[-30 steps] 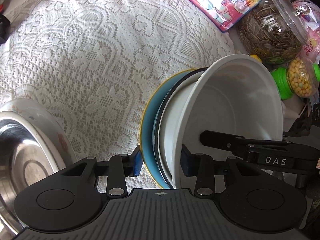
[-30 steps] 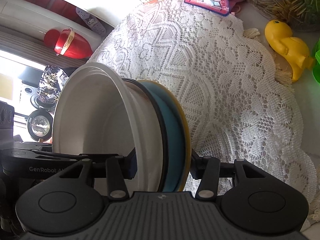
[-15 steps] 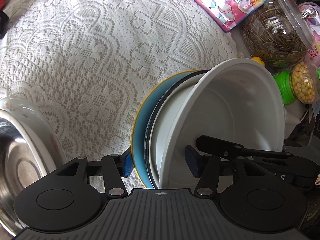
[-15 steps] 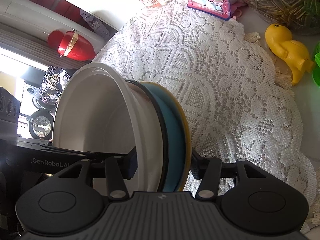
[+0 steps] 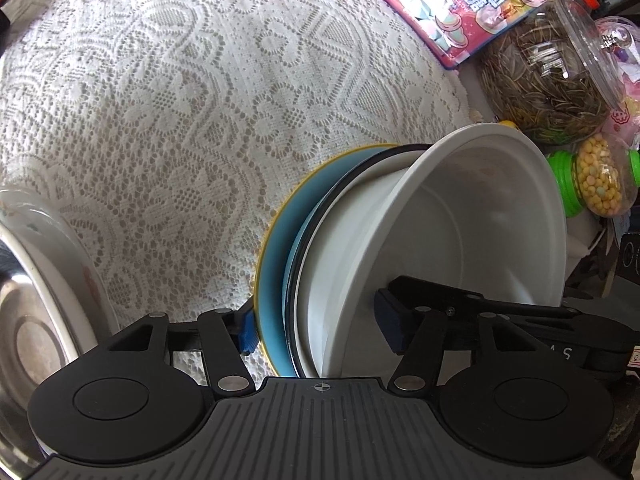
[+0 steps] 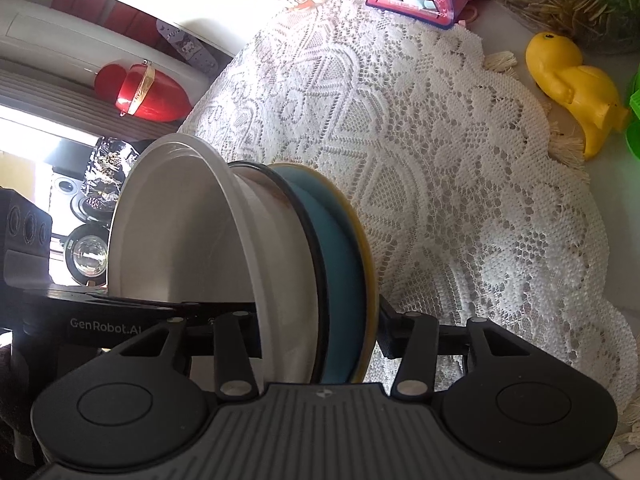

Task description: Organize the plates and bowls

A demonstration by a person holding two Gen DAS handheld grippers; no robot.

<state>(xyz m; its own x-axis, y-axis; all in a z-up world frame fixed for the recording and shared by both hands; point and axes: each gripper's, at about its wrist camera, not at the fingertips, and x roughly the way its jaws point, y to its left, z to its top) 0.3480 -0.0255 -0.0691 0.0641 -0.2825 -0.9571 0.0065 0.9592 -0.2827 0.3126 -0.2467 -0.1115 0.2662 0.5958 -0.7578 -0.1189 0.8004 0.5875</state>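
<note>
A stack of dishes stands on edge above the lace cloth (image 5: 180, 100): a white bowl (image 5: 480, 220), a black-rimmed white plate (image 5: 310, 300) and a blue plate with a yellow rim (image 5: 276, 280). My left gripper (image 5: 318, 330) straddles the stack and its jaws are opening. One of its pads (image 5: 390, 328) stands clear inside the bowl, and the other is beside the blue plate's back. My right gripper (image 6: 320, 332) is shut on the same stack, jaws closing tighter, with one finger inside the white bowl (image 6: 172, 232) and the other behind the blue plate (image 6: 340, 260).
A steel bowl (image 5: 24, 340) sits nested in a white dish (image 5: 52, 248) at the left. Along the cloth's far side are a pink snack packet (image 5: 452, 8), a jar of seeds (image 5: 552, 80), a green-capped candy jar (image 5: 596, 188) and a yellow duck toy (image 6: 572, 84).
My left gripper's jaws have spread apart and let go of the stack. The right gripper still grips it in the same place, and the stack has tilted slightly.
</note>
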